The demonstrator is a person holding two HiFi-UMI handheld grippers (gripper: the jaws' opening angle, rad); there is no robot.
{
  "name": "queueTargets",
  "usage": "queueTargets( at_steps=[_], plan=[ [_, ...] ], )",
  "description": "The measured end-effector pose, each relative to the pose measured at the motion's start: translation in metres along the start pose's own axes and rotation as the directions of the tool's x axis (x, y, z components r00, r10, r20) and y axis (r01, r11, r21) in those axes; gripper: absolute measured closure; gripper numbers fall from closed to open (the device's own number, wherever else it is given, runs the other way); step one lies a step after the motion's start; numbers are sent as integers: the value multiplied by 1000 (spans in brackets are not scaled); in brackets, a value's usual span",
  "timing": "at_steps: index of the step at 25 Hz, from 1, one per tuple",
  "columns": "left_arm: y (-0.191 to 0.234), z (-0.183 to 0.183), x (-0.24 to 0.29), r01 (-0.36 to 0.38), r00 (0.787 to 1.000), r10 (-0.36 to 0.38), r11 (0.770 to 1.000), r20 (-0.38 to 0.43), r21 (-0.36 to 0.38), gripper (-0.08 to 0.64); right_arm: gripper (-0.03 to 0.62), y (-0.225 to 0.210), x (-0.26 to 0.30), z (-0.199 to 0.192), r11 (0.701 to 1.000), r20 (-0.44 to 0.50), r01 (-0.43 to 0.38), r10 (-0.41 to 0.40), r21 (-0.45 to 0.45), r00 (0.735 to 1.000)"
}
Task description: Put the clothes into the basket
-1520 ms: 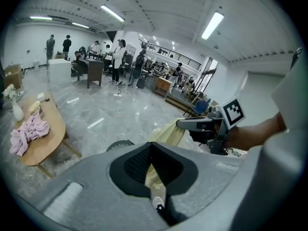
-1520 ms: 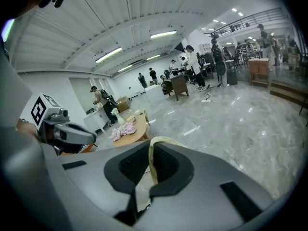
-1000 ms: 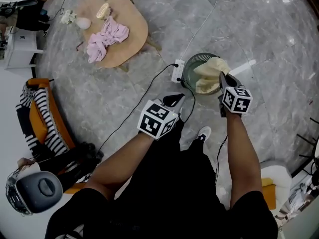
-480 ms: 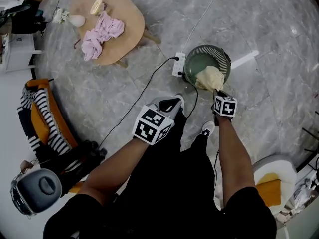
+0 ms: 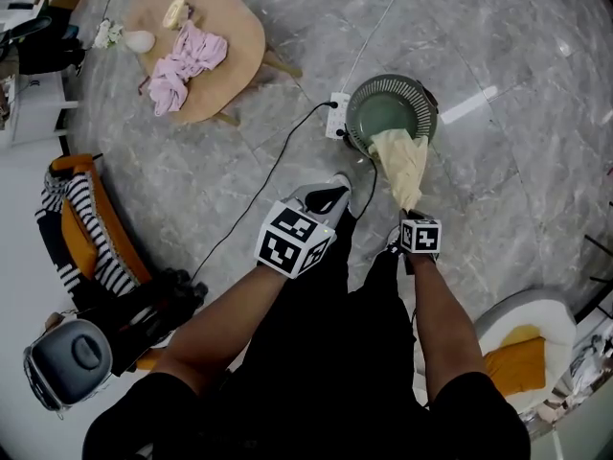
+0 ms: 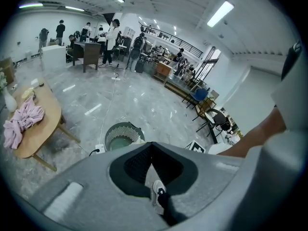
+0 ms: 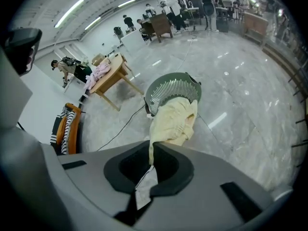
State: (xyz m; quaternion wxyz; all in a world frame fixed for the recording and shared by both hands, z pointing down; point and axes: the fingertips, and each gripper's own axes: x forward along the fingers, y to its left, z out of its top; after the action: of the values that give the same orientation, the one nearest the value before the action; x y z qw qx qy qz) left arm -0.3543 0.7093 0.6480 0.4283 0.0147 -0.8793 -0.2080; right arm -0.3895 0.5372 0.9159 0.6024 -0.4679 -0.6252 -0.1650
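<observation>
A round green basket (image 5: 391,113) stands on the grey floor. A pale yellow cloth (image 5: 402,161) hangs over its near rim, one end inside, and stretches down to my right gripper (image 5: 410,215), which is shut on its tip. In the right gripper view the yellow cloth (image 7: 173,121) runs from the basket (image 7: 174,86) into the closed right gripper (image 7: 151,147). My left gripper (image 5: 326,195) hovers left of the basket, shut and holding nothing; in its own view the left gripper (image 6: 151,144) points past the basket (image 6: 124,134). Pink clothes (image 5: 184,60) lie on a wooden table (image 5: 230,27) at far left.
A white power strip (image 5: 335,127) with a black cable (image 5: 268,185) lies against the basket's left side. A striped garment on an orange chair (image 5: 81,223) is at the left. A white seat with an orange cushion (image 5: 522,348) is at lower right. People stand far behind.
My right gripper has sunk and come back toward me from above the basket, drawing the yellow cloth out over the near rim. The left gripper has dropped a little.
</observation>
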Motion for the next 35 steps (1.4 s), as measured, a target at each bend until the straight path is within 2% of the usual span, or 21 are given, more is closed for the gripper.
queueTargets(
  at_steps=[3,6,7,8,11,12,14,17,21,26,29,31,35],
  plan=[
    [-10,-5,3,-3,1000,3,1000,-8,2,560,571,-10,4,-9,1000,-42,20,-21,-7,999],
    [-16,-7,5,-5,1000,5,1000,-15,6,560,569,-12,10,-10,1000,-56,-12,11,-16,998],
    [-17,-7,6,-6,1000,6,1000,-17,8,560,528,-11,14,-15,999,-93,-35,34,-12,995],
    [-18,-7,7,-7,1000,7,1000,-19,10,560,458,-9,18,-25,998,-150,-57,55,-5,987],
    [-19,-5,10,-8,1000,9,1000,-22,11,560,448,-9,22,-57,996,-318,-87,88,18,944],
    [-21,-4,10,-8,1000,9,1000,-20,13,560,448,-10,21,-64,996,-342,-88,90,21,936],
    [-25,-1,9,-9,1000,9,1000,-14,19,560,448,-14,15,-68,997,-340,-80,83,22,937],
    [-30,3,8,-12,1000,12,1000,-5,28,560,454,-16,2,-62,997,-268,-77,81,27,960],
    [-43,11,3,-15,1000,14,999,14,36,560,487,-11,-27,-36,995,-126,-99,101,26,987],
    [-58,15,2,-39,999,37,997,23,62,560,515,-5,-76,10,994,32,-110,111,-27,993],
    [-70,17,-6,-47,998,45,998,41,47,560,530,4,-112,35,989,118,-129,137,-74,984],
    [-81,18,-15,-45,997,44,999,68,25,560,539,14,-143,52,983,193,-153,170,-97,966],
    [-108,19,-37,-64,989,63,998,134,4,560,563,37,-222,72,966,352,-217,253,-139,901]
  ],
)
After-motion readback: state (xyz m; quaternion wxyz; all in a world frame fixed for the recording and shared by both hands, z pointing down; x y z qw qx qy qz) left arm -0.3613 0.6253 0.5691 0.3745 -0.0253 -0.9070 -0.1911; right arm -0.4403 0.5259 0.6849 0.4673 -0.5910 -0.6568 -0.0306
